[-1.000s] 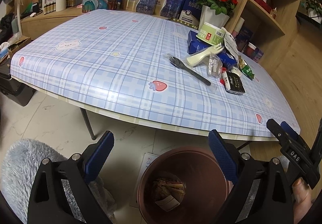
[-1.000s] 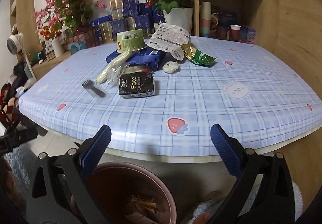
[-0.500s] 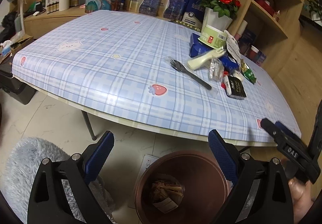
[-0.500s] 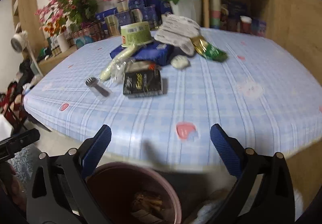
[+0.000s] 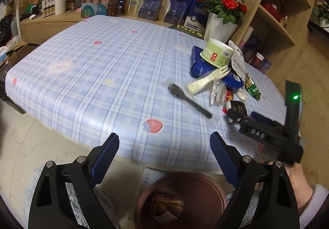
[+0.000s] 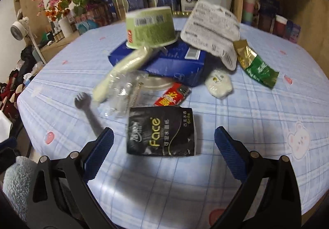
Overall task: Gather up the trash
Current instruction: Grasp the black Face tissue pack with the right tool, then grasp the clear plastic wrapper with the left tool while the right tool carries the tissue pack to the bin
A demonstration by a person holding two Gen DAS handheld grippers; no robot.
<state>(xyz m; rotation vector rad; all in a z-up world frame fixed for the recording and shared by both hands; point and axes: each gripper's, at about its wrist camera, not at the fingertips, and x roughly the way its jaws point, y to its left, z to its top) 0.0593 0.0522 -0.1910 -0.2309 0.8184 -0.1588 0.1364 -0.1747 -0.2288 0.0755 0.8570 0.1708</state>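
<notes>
A pile of trash lies on the blue plaid table (image 5: 98,76). A black "Face" tissue pack (image 6: 161,136) lies nearest, just ahead of my open, empty right gripper (image 6: 164,146). Behind it are a red wrapper (image 6: 171,96), clear plastic wrap (image 6: 121,93), a black fork (image 6: 90,112), a cream plastic piece (image 6: 123,66), a green paper bowl (image 6: 151,27) on a blue box (image 6: 170,62), a white label sheet (image 6: 213,31), a green-gold packet (image 6: 256,66). My left gripper (image 5: 164,150) is open and empty over a brown trash bin (image 5: 181,200) on the floor.
A white vase of red roses (image 5: 221,21), boxes (image 5: 156,6) and a wooden shelf (image 5: 275,15) stand at the table's far side. A grey fluffy rug (image 5: 72,194) lies by the bin. The right gripper body (image 5: 273,132) shows in the left wrist view.
My right gripper has moved forward over the table edge, close to the black tissue pack. My left gripper has risen slightly toward the table. Both jaws stay open.
</notes>
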